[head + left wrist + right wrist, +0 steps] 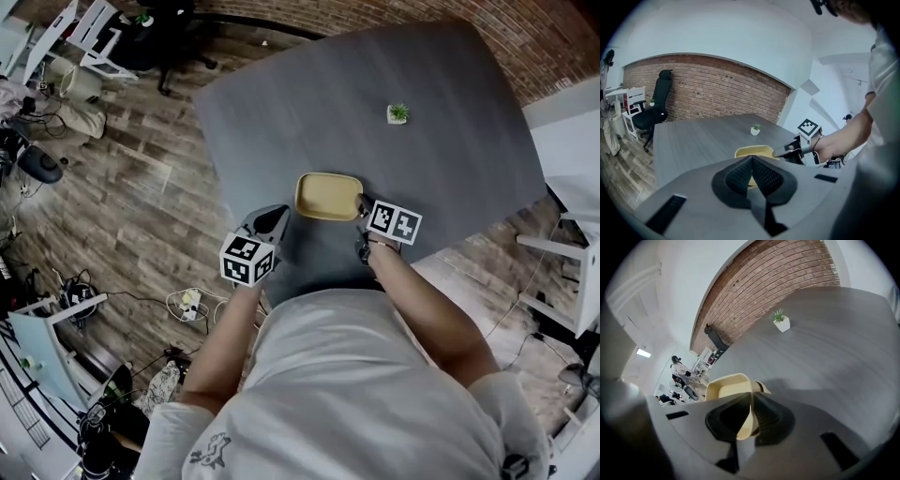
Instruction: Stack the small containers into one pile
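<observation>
The yellow container (328, 195) sits on the grey table (422, 141), near its 6 o'clock edge. The right gripper (362, 210) pinches the container's rim at 4 o'clock. The left gripper (278, 218), jaws together and empty, hangs just beside it at 8 o'clock.

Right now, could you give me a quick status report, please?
Left hand-held gripper shut on yellow container left rim; right hand-held gripper shut on right rim. Potted plant stands well apart.

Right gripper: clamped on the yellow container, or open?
Shut: the right gripper view shows the right gripper pinching the yellow container between its pads.
</observation>
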Motion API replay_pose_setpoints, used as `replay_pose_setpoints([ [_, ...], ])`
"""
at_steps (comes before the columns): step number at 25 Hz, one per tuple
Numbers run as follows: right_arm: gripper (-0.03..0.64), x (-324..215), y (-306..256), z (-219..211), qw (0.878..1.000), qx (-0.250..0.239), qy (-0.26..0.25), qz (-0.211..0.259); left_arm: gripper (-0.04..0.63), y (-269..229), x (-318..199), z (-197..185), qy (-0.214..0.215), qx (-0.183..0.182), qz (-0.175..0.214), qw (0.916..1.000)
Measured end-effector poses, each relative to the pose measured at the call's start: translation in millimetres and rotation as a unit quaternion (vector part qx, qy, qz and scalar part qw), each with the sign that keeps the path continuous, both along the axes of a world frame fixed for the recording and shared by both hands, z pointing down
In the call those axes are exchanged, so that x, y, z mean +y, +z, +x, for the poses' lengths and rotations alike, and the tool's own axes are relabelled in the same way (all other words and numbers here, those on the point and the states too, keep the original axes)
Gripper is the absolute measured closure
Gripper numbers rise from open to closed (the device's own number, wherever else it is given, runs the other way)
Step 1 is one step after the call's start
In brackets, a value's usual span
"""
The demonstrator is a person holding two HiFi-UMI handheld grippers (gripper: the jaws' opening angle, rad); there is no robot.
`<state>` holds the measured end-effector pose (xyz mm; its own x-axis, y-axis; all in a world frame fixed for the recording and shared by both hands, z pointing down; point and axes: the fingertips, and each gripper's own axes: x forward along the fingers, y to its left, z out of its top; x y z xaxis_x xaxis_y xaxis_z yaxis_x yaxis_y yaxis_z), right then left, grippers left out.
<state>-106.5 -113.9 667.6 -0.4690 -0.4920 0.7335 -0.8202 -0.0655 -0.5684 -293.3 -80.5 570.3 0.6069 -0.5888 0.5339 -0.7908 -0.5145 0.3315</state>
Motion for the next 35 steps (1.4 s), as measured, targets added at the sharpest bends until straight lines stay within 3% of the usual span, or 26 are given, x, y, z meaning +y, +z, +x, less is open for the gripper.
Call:
replay_pose_setpoints([
  [18, 0.583, -2, -1, -3, 0.999, -0.017, 0.006, -0.03, 0.583, 5, 3, -4, -0.007, 0.004, -0.003, 1.0],
  [21, 0.525, -5, 2, 0, 1.0, -0.01, -0.002, -0.029, 0.583, 5, 2, -3, -0.007, 0.003, -0.004, 1.0],
  [35, 0.489, -13, -32, 4, 0.992, 0.053, -0.094, 0.065, 0.583, -25, 2, -3, -0.01, 0.01, 0.026, 0.9996],
])
